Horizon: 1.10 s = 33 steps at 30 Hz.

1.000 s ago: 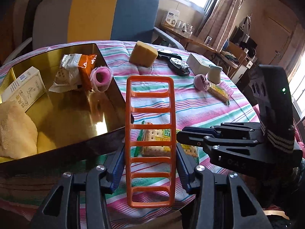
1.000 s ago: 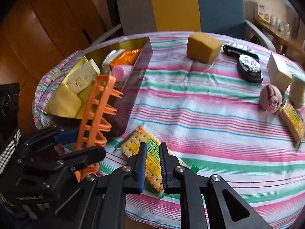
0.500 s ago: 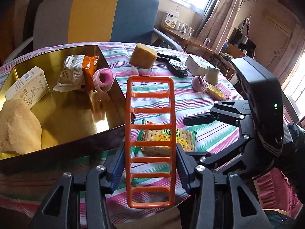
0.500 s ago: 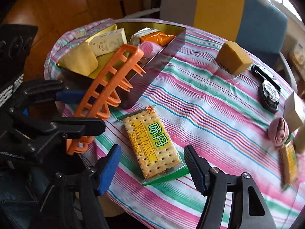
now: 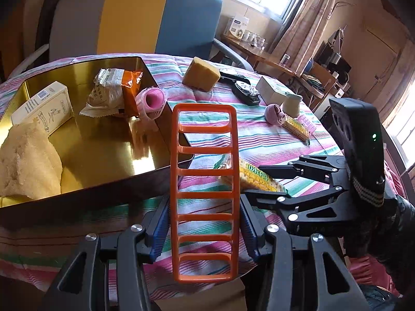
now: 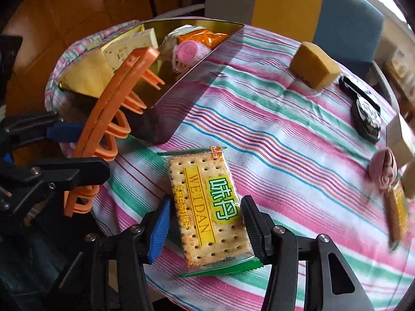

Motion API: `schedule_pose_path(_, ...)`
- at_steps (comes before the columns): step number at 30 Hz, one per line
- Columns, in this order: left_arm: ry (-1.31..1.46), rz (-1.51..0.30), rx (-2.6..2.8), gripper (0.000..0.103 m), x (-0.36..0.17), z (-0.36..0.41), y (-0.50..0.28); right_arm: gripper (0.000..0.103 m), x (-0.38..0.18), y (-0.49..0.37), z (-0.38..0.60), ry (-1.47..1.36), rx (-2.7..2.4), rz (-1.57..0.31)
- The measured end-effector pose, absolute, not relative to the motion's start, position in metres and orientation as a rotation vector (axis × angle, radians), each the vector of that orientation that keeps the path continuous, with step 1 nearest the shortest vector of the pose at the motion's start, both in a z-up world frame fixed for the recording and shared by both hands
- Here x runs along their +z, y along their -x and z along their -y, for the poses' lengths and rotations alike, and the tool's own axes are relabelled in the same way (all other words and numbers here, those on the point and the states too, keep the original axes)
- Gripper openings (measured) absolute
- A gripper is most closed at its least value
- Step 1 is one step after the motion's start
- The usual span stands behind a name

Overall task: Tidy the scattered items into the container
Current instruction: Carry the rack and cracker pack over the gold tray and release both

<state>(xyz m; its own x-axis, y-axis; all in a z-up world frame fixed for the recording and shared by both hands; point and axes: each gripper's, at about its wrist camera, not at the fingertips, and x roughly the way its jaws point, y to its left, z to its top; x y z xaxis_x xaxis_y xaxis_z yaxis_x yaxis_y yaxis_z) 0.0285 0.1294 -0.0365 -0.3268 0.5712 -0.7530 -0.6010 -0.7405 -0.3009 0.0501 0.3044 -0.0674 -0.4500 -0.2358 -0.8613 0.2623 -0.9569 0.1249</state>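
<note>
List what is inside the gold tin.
In the gold tin: a white carton, a snack packet, a pink hair roller and a yellow sponge. Anything beneath them is hidden.

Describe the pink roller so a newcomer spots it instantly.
Find the gold metal tin on the striped tablecloth. In its far right corner, beside the orange-and-white snack packet, lies the pink mesh hair roller: the only hollow pink cylinder.
</note>
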Motion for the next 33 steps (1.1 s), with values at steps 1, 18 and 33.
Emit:
schedule_pose_path(1, 1.167, -0.038, 2.103, 0.05, -0.035, -0.129, -0.028, 0.054, -0.063, -0.052, -0.308, -1.434, -2.469, 0.012)
schedule_pose_path(18, 1.145, 0.111, 2.341, 0.05, 0.012, -0.057, 0.051, 0.052, 0.024, 0.03, -0.247, -1.146, -2.479, 0.323)
schedule_pose_path(33, 1.282, 0.186, 2.469, 0.052, -0.005, -0.017, 0.115, 0.056, 0.007, 0.089, -0.203, -1.198, -2.387, 0.483)
